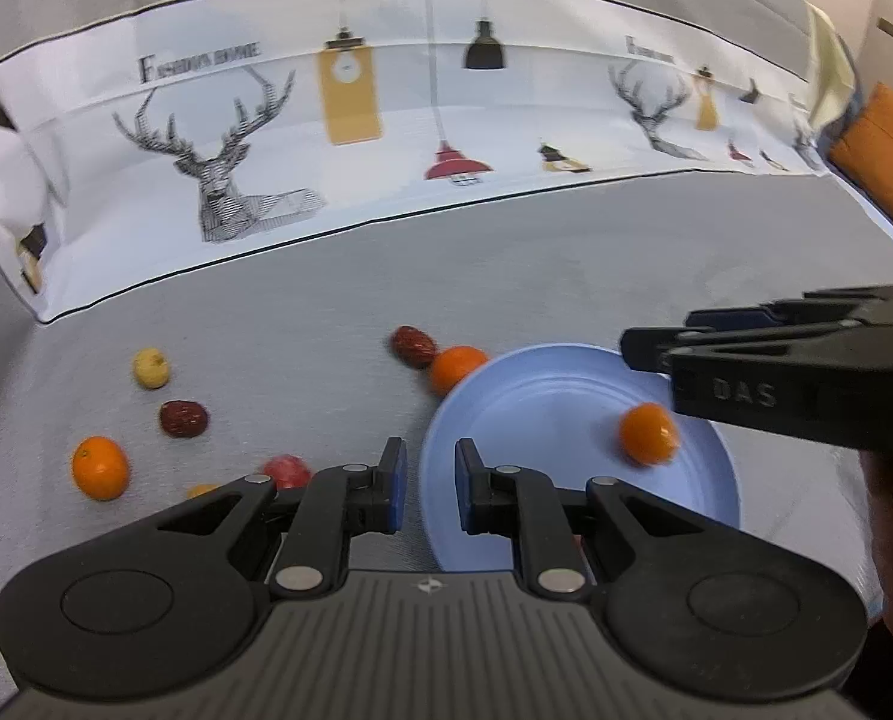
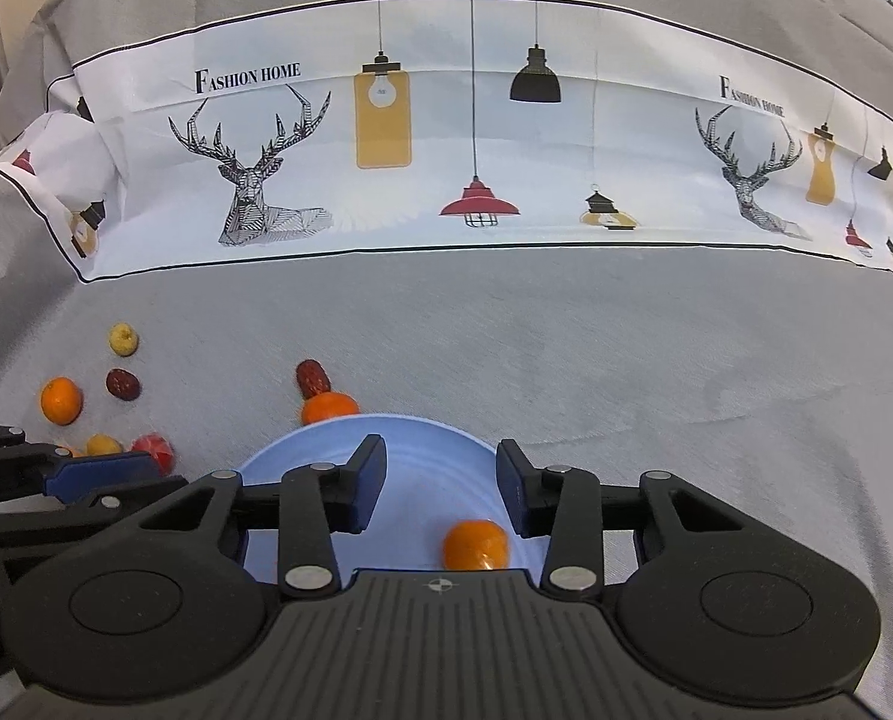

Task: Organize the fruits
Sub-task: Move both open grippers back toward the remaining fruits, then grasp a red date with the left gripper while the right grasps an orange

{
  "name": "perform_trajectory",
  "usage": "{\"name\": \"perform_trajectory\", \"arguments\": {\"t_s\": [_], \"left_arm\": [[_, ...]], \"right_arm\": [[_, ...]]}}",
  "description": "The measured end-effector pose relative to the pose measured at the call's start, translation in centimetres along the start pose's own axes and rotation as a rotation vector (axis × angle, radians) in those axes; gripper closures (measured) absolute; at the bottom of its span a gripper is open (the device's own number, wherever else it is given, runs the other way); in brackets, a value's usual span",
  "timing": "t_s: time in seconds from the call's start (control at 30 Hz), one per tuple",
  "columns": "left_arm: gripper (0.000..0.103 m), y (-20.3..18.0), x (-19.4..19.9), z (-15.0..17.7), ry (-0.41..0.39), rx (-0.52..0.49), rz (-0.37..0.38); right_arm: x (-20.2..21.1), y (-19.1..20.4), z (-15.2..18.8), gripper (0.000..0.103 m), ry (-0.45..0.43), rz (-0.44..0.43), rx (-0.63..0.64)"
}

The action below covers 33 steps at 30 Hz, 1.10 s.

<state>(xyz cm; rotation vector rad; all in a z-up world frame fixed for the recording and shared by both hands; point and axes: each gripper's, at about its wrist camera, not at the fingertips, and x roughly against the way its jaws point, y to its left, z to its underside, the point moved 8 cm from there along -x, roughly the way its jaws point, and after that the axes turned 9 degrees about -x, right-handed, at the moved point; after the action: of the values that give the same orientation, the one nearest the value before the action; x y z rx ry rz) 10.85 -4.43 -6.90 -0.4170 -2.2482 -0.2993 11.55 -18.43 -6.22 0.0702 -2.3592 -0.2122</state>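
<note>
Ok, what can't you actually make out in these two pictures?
- Left wrist view: the red fruit and yellow fruit are half hidden behind the left tongs.
- Left wrist view: the orange on the blue plate is blurred.
- Right wrist view: the plate's near rim is covered by the right tongs.

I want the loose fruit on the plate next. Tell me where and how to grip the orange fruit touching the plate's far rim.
Grip the orange fruit across its rounded middle, coming from above. The blue plate presses against its near side and a dark red date sits just behind it, so a front-to-back pinch looks blocked; its left and right flanks appear free for the tongs.
</note>
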Motion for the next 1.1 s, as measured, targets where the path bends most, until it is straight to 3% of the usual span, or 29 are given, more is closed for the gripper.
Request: {"name": "perform_trajectory", "arguments": {"t_s": [0.8,1.0,1.1], "left_arm": [[0.083,9.8,-3.2,-1.1,0.055,0.230,-0.132],[0.069,12.8,-4.4,-0.9,0.082,0.351,-0.140],[0.063,14.4,-5.3,-0.5,0.099,0.440,-0.120]], "right_arm": [[-5.2,3.6,-2.1,0.060,0.042,-0.055,-0.022],[-6.8,3.6,-2.4,0.059,0.073,-0.068,-0.029],[-7.8,4.0,-2.5,0.053,0.098,-0.073,-0.012]]}}
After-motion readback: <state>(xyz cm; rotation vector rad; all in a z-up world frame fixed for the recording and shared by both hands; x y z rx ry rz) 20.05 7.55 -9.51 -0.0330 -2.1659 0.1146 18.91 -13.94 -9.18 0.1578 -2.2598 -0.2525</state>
